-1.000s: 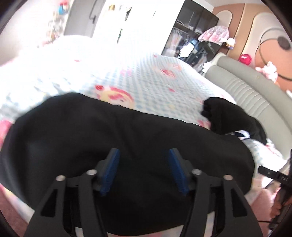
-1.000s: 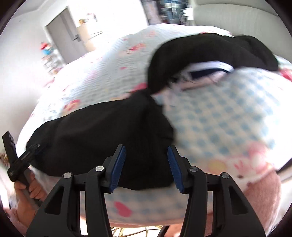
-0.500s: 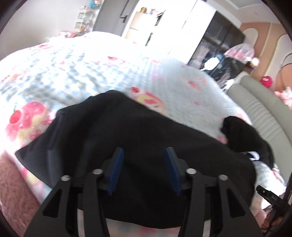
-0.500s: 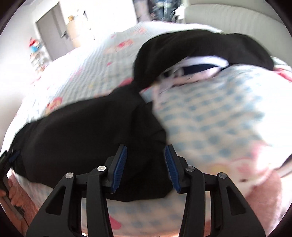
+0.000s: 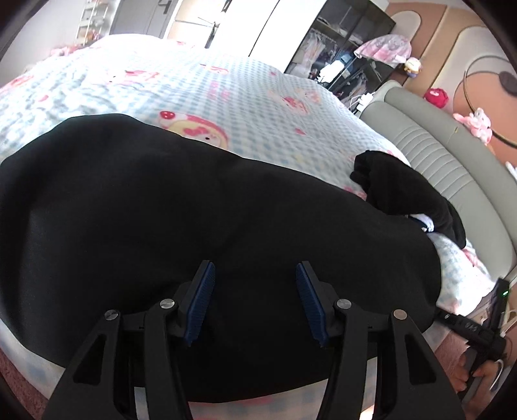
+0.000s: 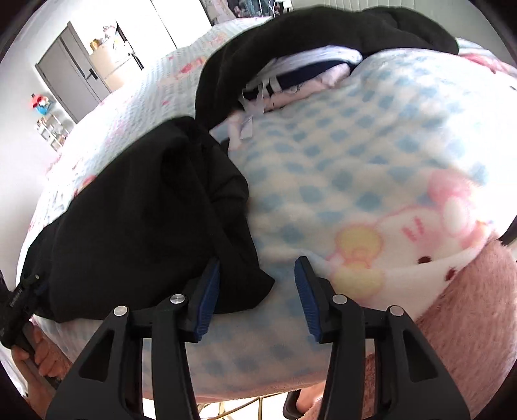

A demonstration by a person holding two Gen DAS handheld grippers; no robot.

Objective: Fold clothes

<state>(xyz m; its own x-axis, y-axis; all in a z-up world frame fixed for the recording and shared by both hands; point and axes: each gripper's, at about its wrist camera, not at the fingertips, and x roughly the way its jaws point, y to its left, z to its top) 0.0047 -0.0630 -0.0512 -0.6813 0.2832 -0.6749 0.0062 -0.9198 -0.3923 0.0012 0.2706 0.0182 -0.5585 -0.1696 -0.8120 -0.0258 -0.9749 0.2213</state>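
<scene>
A black garment (image 5: 161,210) lies spread across the near edge of the bed. My left gripper (image 5: 255,290) hovers over its near part, open, with only flat cloth below the blue pads. In the right wrist view the same garment (image 6: 145,210) ends in a bunched corner that reaches between the fingers of my right gripper (image 6: 257,287). Its jaws are opening a little and the pads do not press the cloth. A second black garment (image 6: 323,29) lies further back over white and navy clothes (image 6: 307,71).
The bed carries a blue-checked blanket (image 5: 226,90) with pink cartoon prints and a pink fleece border (image 6: 468,307). A grey padded headboard (image 5: 436,155) runs along the right. A dark wardrobe (image 5: 339,48) stands behind. A hand (image 5: 465,378) holds the other gripper at the bed's right edge.
Both grippers have sunk closer to the black garment. The left jaws stand narrower than a second ago. The right gripper has rolled and shifted right, to the garment's corner.
</scene>
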